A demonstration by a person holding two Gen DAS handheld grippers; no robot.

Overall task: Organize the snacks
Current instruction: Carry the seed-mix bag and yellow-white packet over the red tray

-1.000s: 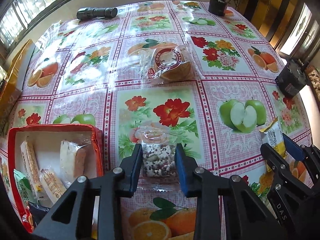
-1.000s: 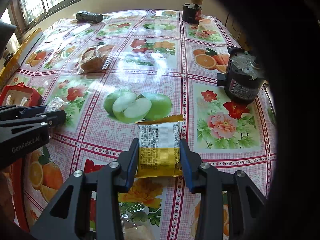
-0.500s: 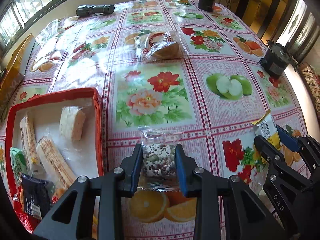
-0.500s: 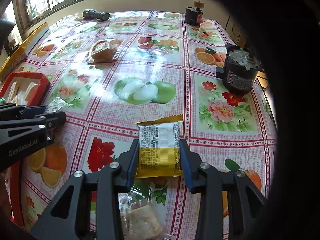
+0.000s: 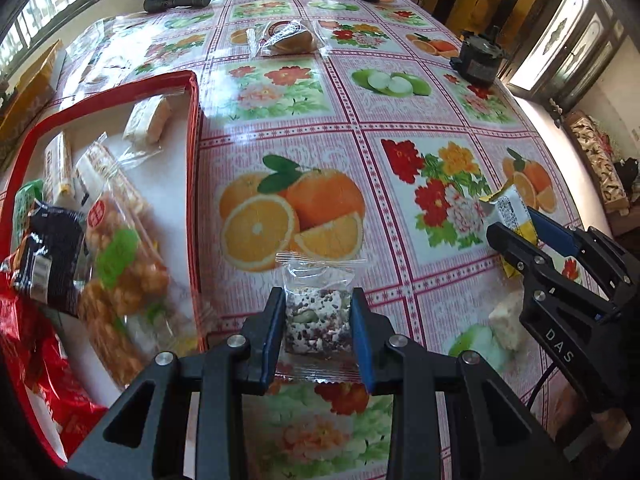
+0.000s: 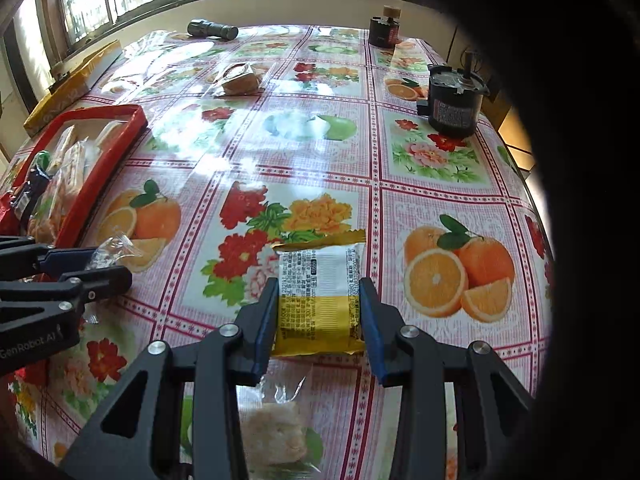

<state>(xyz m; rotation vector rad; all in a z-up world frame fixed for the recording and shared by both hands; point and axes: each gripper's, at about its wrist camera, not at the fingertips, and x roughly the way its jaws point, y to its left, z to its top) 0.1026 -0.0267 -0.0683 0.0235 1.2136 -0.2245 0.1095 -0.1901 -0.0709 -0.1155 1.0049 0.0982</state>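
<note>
The left gripper [image 5: 318,322] is clamped on a clear-wrapped nut bar [image 5: 318,320], held above the worktop [image 5: 400,104] just right of the red tray [image 5: 194,160], which sits at nine o'clock and is heaped with snacks. The right gripper [image 6: 319,312] pinches a yellow-and-white packet [image 6: 319,300] over the flowered cloth. A wrapped pale rice cake [image 6: 272,428] lies at six o'clock beneath it, a wrapped bun [image 6: 239,82] at twelve

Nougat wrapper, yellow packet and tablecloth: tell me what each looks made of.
Nougat wrapper: thin clear plastic film; the speckled bar shows through, ends crimped.
Yellow packet: opaque printed film, probably plastic or foil-lined; gold crimped edge.
Tablecloth: likely glossy vinyl or oilcloth; window glare streaks across its print.
</note>
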